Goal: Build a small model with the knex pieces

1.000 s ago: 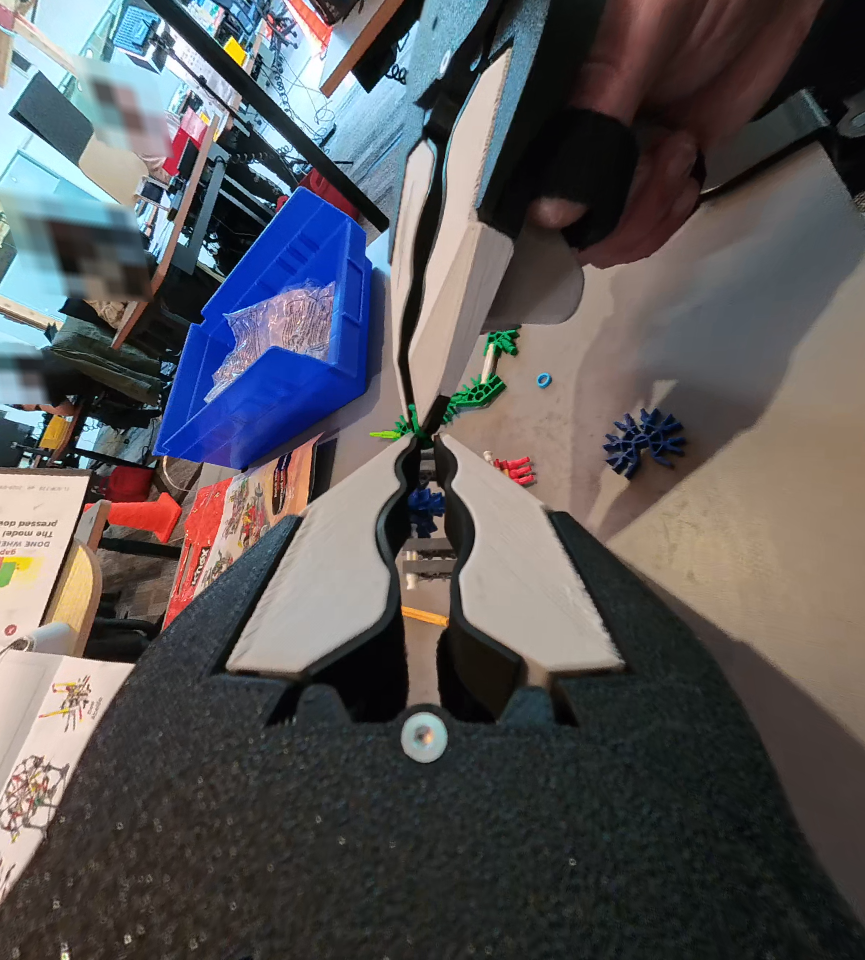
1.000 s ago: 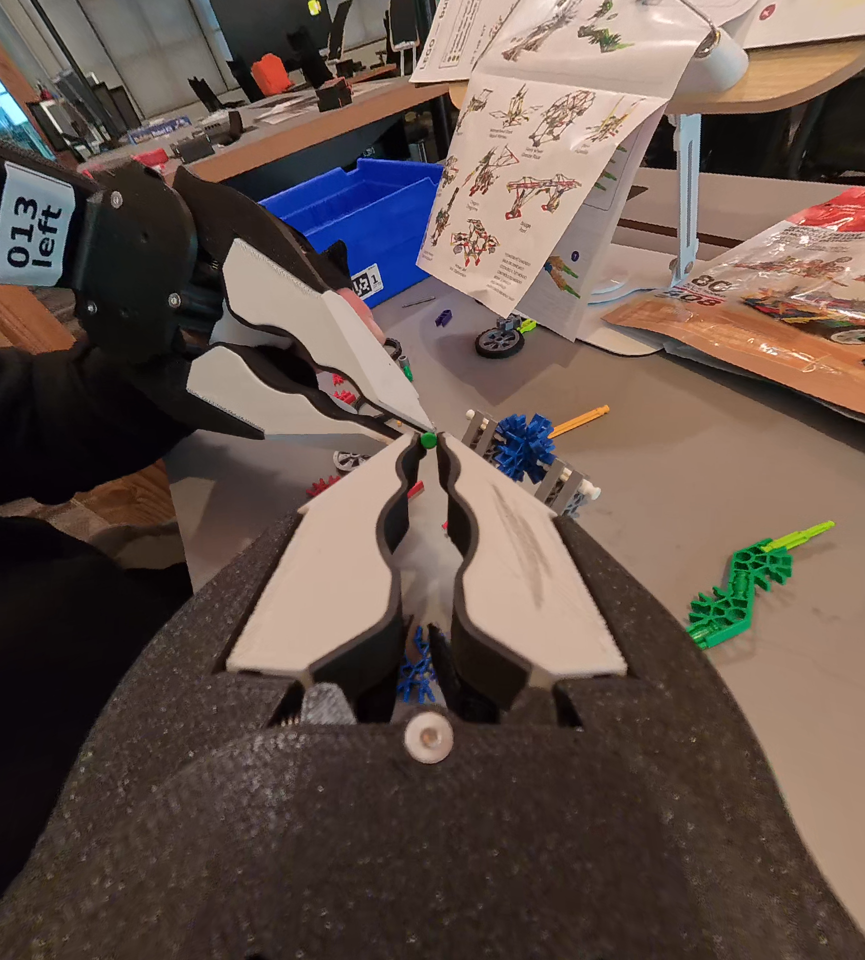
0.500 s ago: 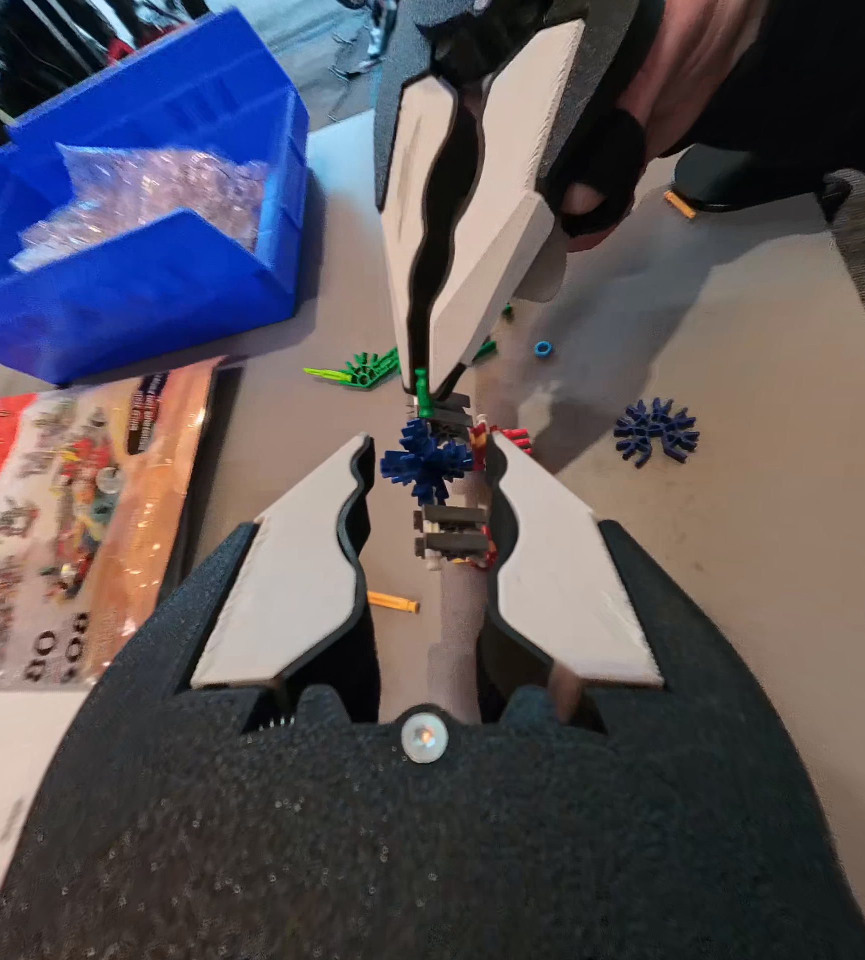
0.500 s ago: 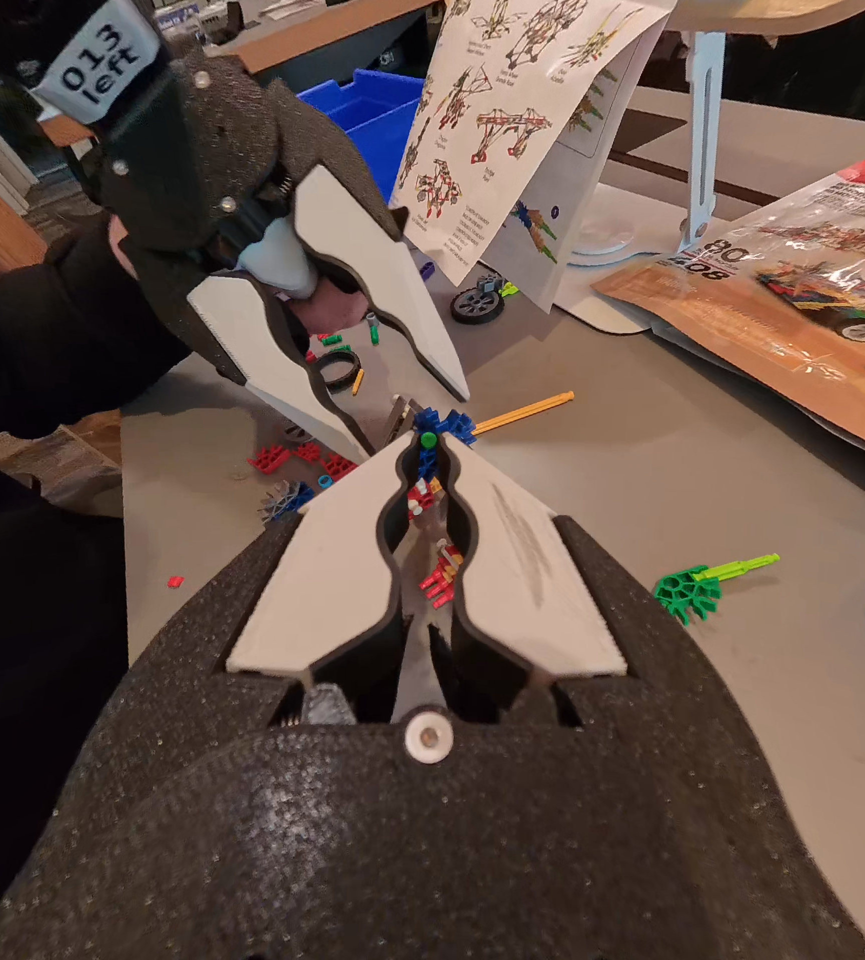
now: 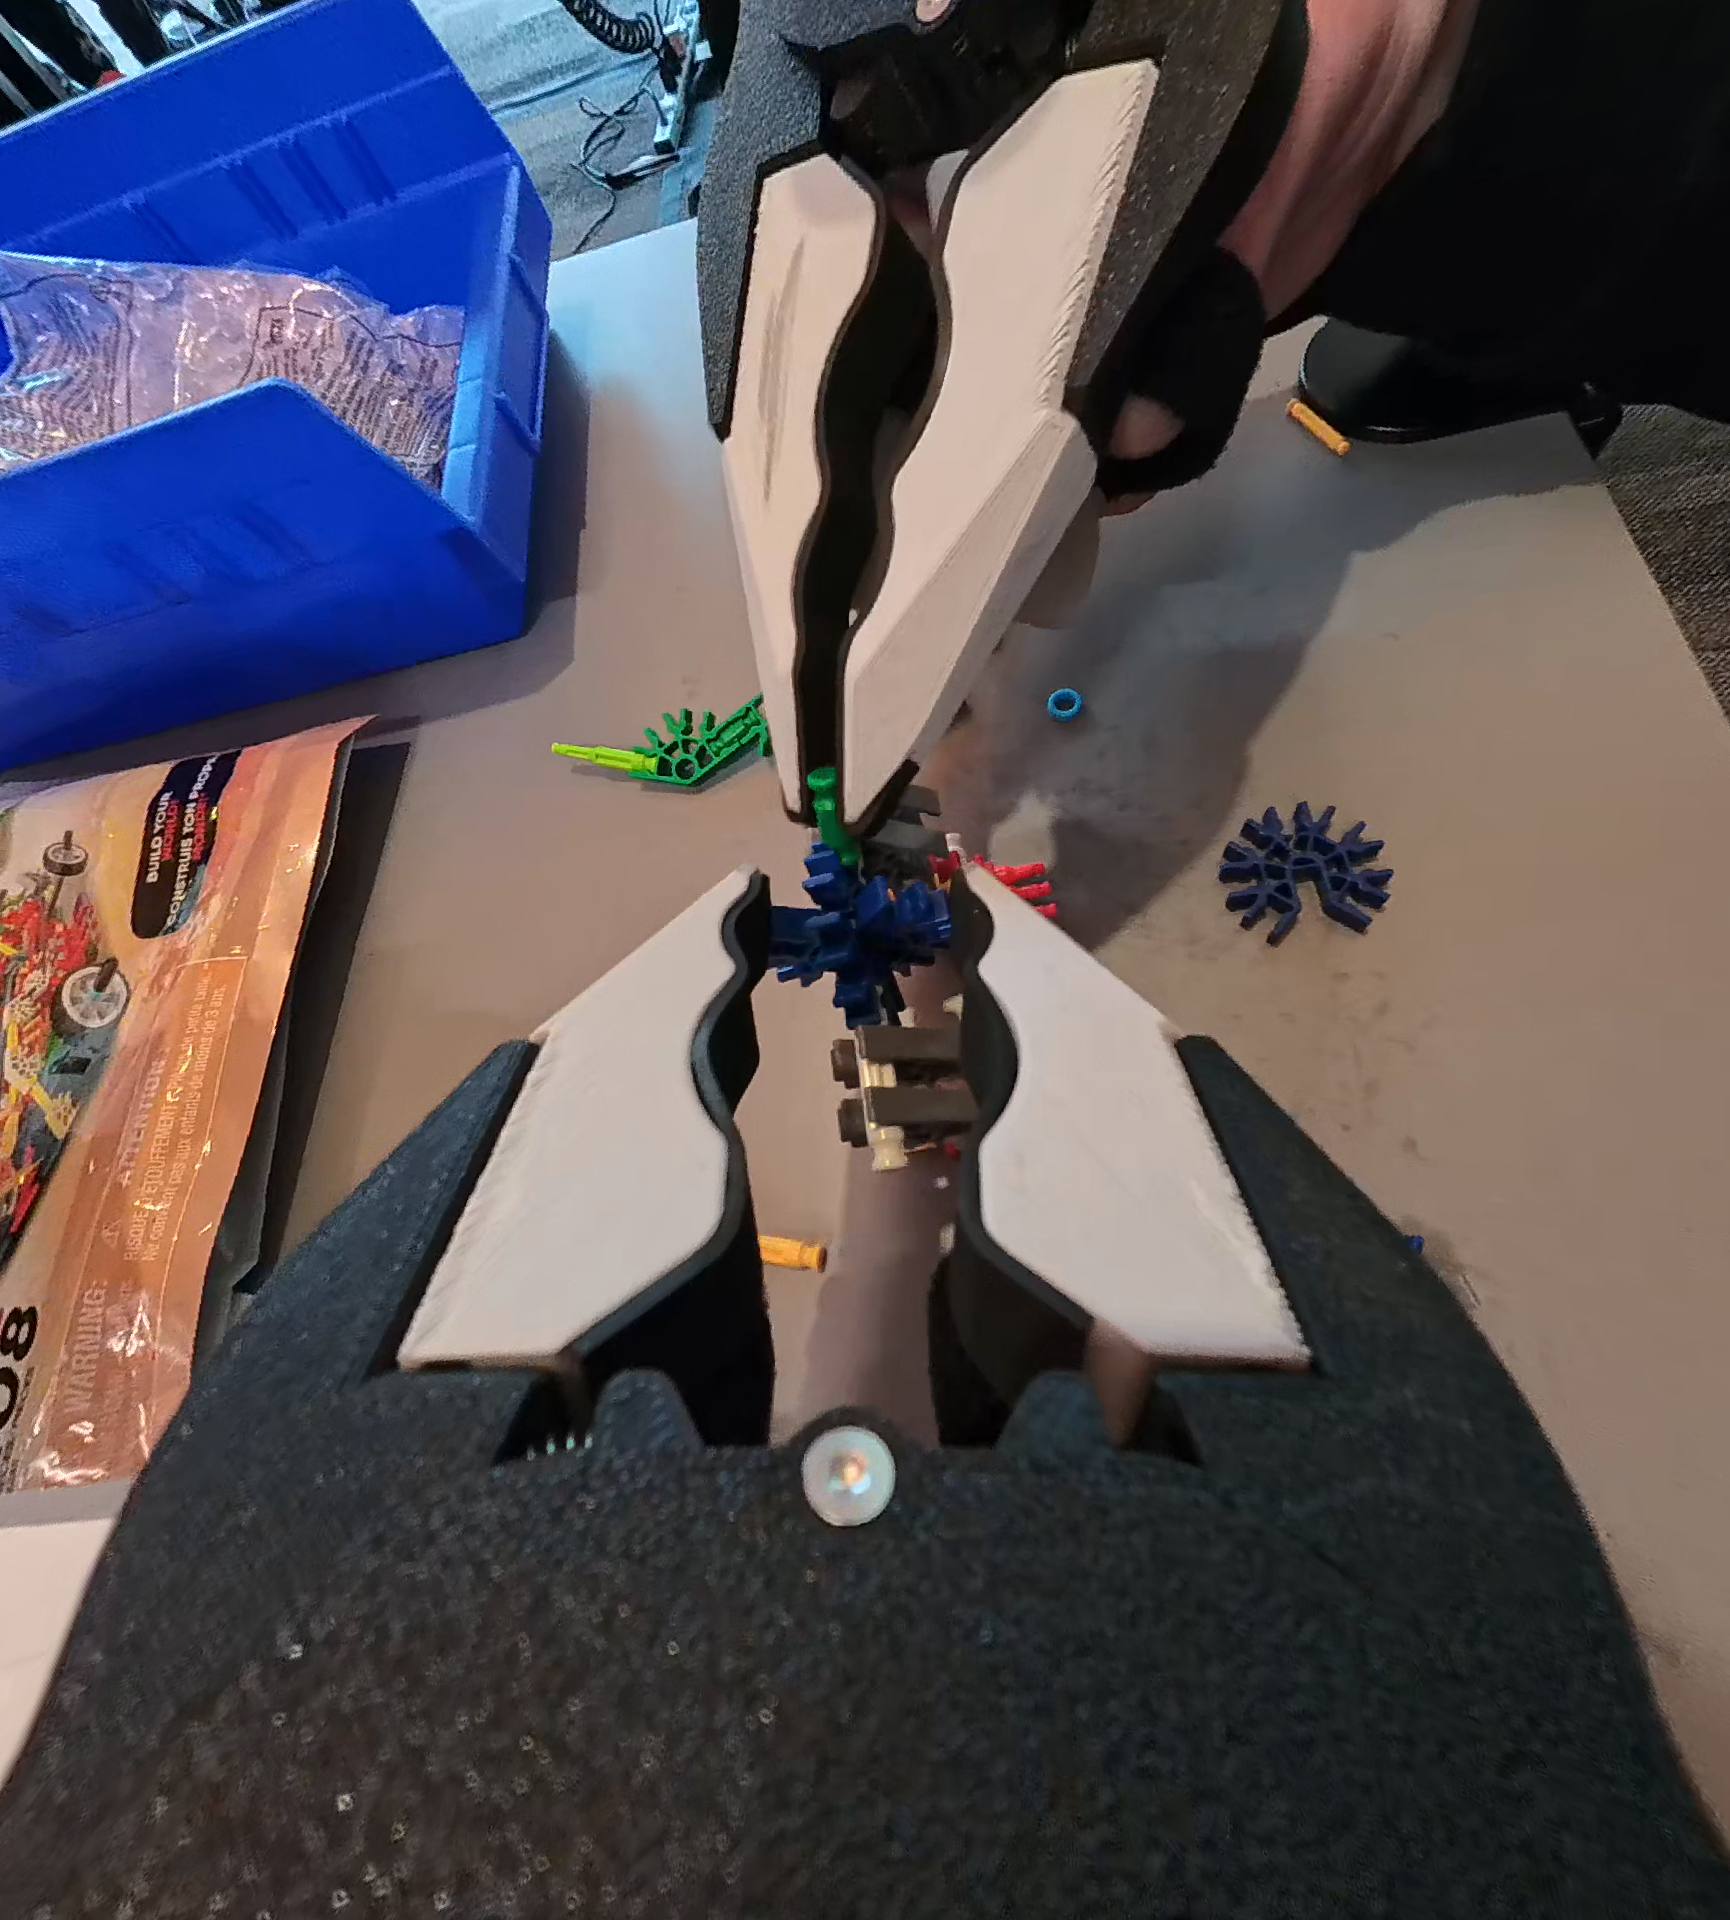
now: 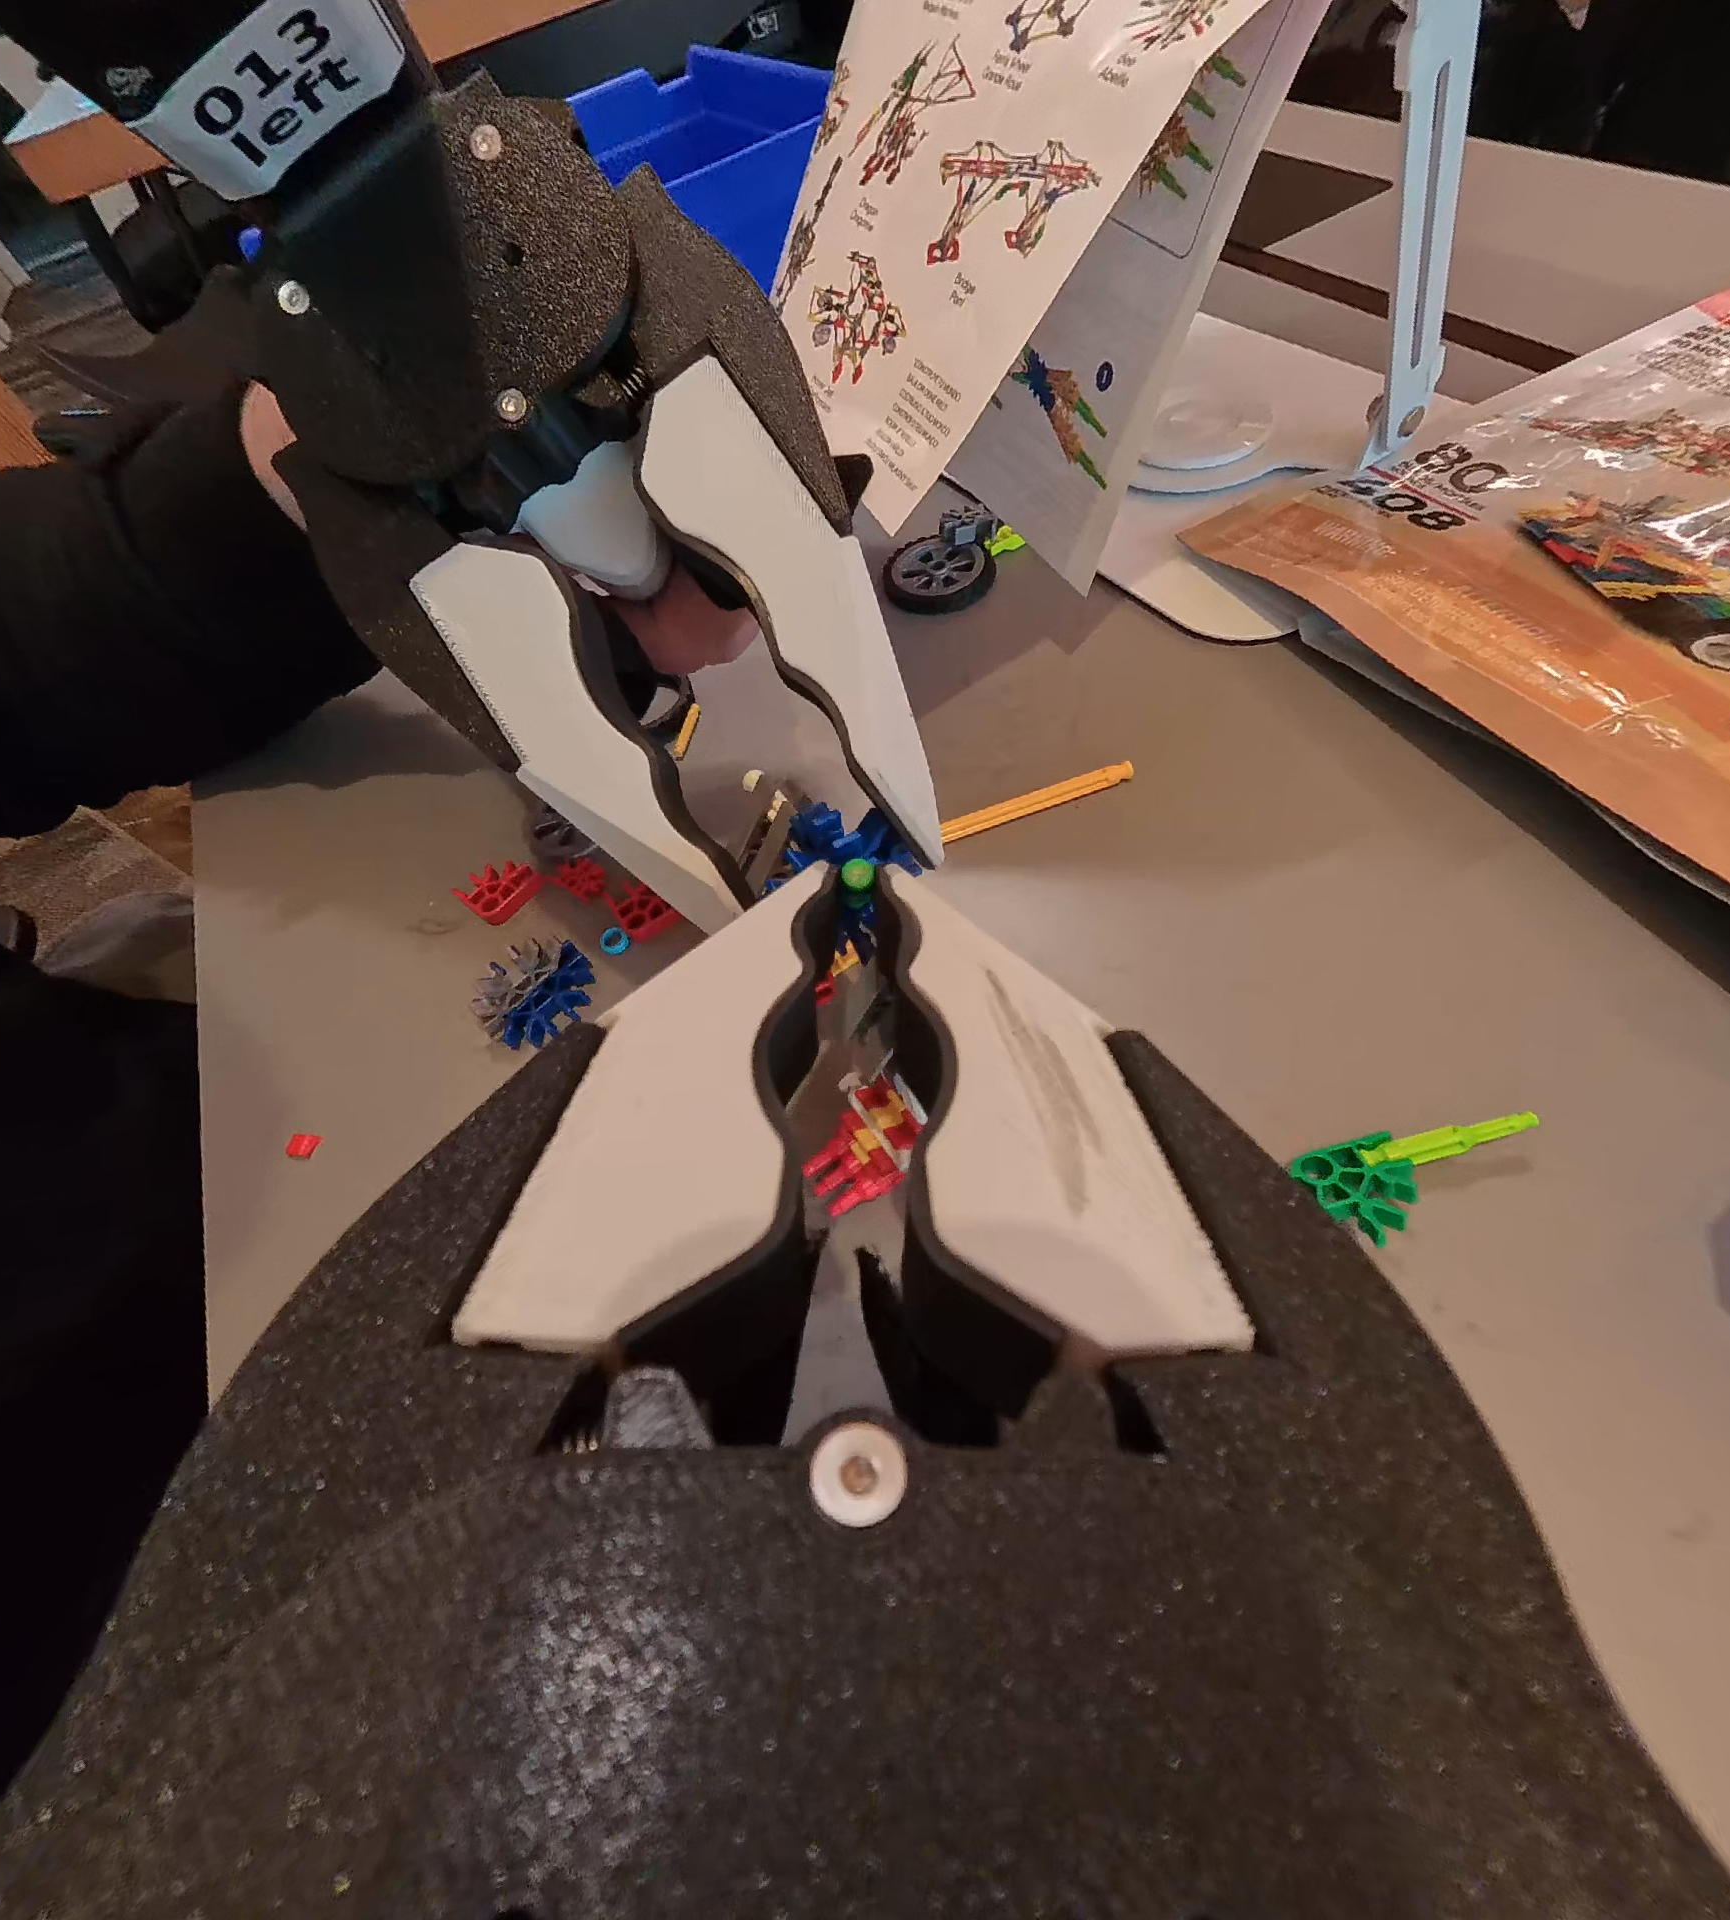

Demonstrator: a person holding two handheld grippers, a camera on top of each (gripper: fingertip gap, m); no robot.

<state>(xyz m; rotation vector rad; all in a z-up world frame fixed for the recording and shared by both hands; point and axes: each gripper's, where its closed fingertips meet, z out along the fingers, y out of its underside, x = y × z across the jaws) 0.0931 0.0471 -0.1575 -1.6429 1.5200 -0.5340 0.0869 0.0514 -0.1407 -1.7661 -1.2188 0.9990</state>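
Note:
A small build of grey connectors and white rods (image 5: 908, 1081) with red pieces (image 6: 861, 1153) lies on the grey table (image 5: 1360, 1247). A blue snowflake connector (image 5: 856, 930) sits at its far end and also shows in the right wrist view (image 6: 819, 831). My left gripper (image 5: 861, 894) is open, its fingertips close on either side of the blue connector. My right gripper (image 6: 856, 873) is shut on a short green rod (image 5: 833, 821). It comes down from above (image 5: 830, 800) and the rod's lower end meets the blue connector. The left gripper (image 6: 830, 862) also shows in the right wrist view.
A blue bin (image 5: 217, 520) with clear bags stands far left, with a printed parts bag (image 5: 113, 1039) beside it. Loose parts lie around: a green connector (image 5: 684, 748), a blue snowflake (image 5: 1302, 868), a blue ring (image 5: 1063, 703), red connectors (image 6: 570, 888), a yellow rod (image 6: 1037, 800) and a wheel (image 6: 939, 566). An instruction sheet (image 6: 996, 239) hangs on a stand. Left and right tips are no more than a few centimetres apart.
My left gripper went from shut to open and came down around the blue connector. My right gripper stayed shut on the green rod and brought it onto the connector.

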